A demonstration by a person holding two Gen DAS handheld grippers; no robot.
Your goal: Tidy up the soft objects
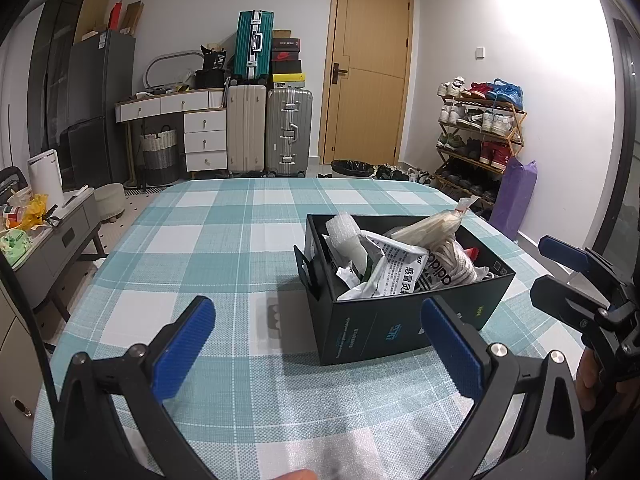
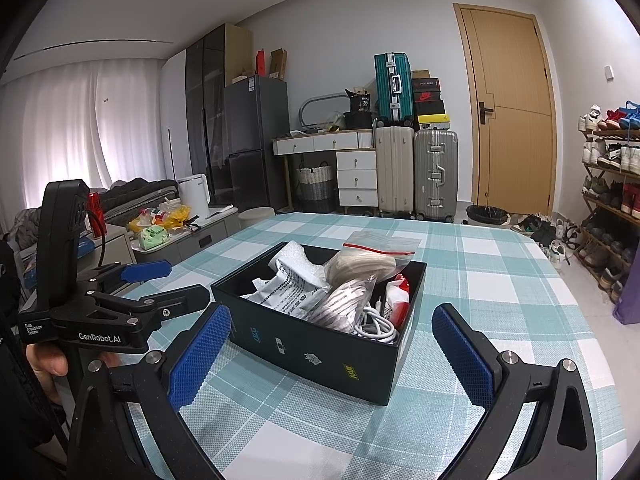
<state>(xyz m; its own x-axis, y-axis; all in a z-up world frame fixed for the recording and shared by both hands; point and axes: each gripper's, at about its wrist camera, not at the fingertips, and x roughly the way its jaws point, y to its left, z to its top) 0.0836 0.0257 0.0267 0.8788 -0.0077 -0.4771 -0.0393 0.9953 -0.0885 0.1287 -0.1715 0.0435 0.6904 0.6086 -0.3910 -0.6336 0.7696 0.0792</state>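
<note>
The left gripper [image 1: 318, 344] is level and points forward, its jaws spread wide with nothing between the blue pads [image 1: 184, 350]; the right gripper [image 2: 330, 354] sits alongside it at about the same height, jaws equally wide and empty; each is visible from the other's camera (a hand [image 2: 52, 360] grips the left handle, and fingers [image 1: 590, 376] wrap the right one).

A checked-cloth table [image 1: 224, 240] carries one filled black box [image 1: 396, 324].
</note>
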